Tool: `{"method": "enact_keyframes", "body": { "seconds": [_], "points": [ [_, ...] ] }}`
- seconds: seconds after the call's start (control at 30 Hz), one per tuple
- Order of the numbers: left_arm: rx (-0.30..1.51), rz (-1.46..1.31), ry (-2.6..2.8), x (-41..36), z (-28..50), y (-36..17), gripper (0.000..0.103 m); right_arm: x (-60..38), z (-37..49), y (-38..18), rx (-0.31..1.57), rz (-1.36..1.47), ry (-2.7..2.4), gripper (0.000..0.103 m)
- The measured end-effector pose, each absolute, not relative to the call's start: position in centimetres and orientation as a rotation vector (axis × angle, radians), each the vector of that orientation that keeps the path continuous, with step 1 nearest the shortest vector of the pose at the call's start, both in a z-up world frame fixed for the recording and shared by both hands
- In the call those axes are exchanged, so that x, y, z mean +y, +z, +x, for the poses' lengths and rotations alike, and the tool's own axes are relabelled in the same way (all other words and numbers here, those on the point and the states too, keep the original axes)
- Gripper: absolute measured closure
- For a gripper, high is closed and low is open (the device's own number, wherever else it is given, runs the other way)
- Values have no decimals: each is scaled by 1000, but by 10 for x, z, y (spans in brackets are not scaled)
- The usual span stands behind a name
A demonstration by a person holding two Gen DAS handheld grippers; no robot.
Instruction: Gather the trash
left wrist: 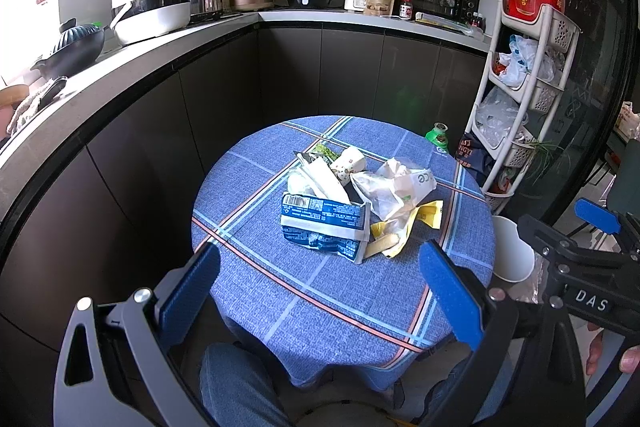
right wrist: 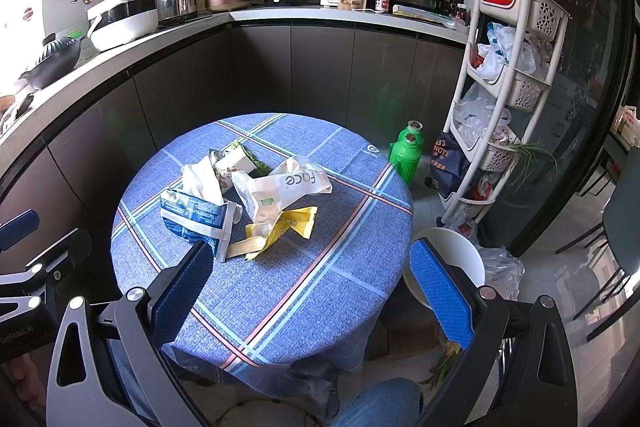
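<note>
A heap of trash lies mid-table on the round blue plaid tablecloth: a blue-and-white wrapper, a white plastic bag printed "face", a yellow wrapper, a paper cup and white paper. My left gripper hovers open above the table's near side, short of the heap. My right gripper is open too, holding nothing, its left finger beside the blue wrapper in view. A white bin stands on the floor right of the table.
Dark kitchen cabinets and a counter full of appliances curve behind the table. A white basket rack with bags stands at the right, green bottles and a dark bag at its foot. The person's jeans-clad knees sit under the table.
</note>
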State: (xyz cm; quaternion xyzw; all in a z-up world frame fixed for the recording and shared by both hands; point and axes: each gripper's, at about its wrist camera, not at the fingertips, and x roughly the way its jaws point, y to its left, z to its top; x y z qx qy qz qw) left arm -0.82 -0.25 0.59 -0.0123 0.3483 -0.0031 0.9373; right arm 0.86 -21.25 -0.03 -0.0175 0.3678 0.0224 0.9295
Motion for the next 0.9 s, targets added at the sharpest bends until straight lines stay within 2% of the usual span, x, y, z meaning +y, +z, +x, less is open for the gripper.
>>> {"method": "enact_keyframes", "body": {
  "seconds": [0.37, 0.5, 0.6, 0.9],
  "points": [
    [728, -39, -17, 5, 3, -3, 4, -214, 21, -10, 769, -35, 65, 9],
    [759, -47, -23, 17, 14, -20, 4, -219, 31, -33, 778, -61, 106, 8],
    [808, -86, -64, 29, 27, -40, 4, -214, 48, -63, 852, -89, 153, 9],
    [862, -128, -187, 66, 99, -87, 4, -184, 86, -115, 980, 22, 333, 9]
  ]
}}
